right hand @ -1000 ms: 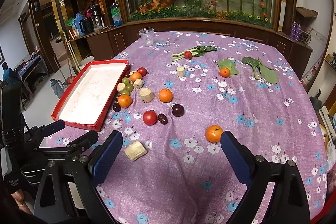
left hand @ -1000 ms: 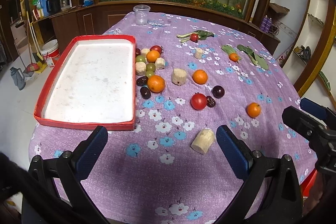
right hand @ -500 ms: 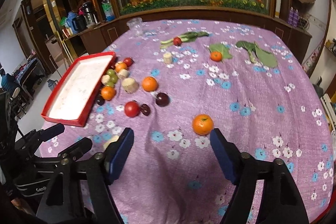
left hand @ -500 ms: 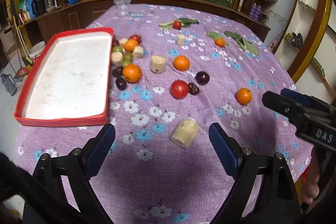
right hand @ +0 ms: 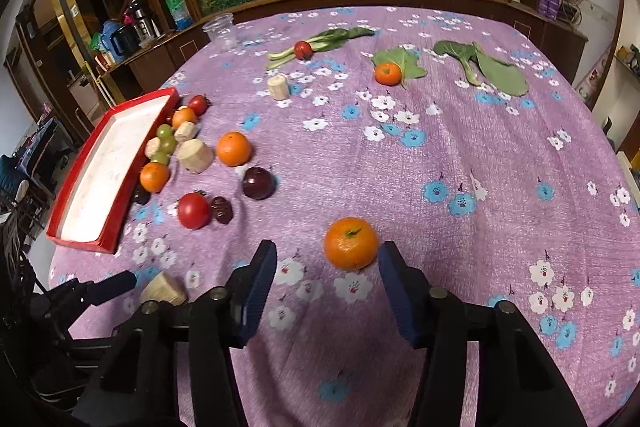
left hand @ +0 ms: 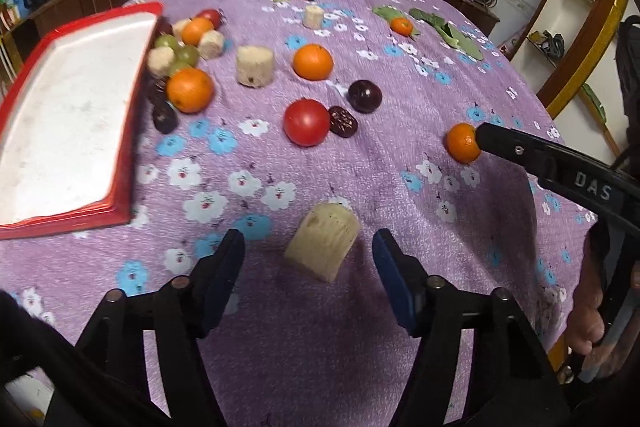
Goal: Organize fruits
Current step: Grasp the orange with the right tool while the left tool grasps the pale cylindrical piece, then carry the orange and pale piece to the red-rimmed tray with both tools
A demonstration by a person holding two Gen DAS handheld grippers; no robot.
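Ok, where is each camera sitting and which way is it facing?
Left wrist: on the left gripper, looking forward over a banana piece; its fingers and the right gripper's finger show.
Right wrist: on the right gripper, facing an orange; its fingers show.
Both share the tray, banana piece and orange.

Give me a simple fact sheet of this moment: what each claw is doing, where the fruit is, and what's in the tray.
left gripper: open, jaws either side of a pale banana chunk, not touching it
right gripper: open, around an orange resting on the cloth
red tray: nothing in the part that shows
fruit pile: small oranges, green grapes and banana pieces bunched against the tray's right rim
loose fruit: tomato, dark plum, date
far side: green leaves, clear plastic cup
surface: purple flowered tablecloth
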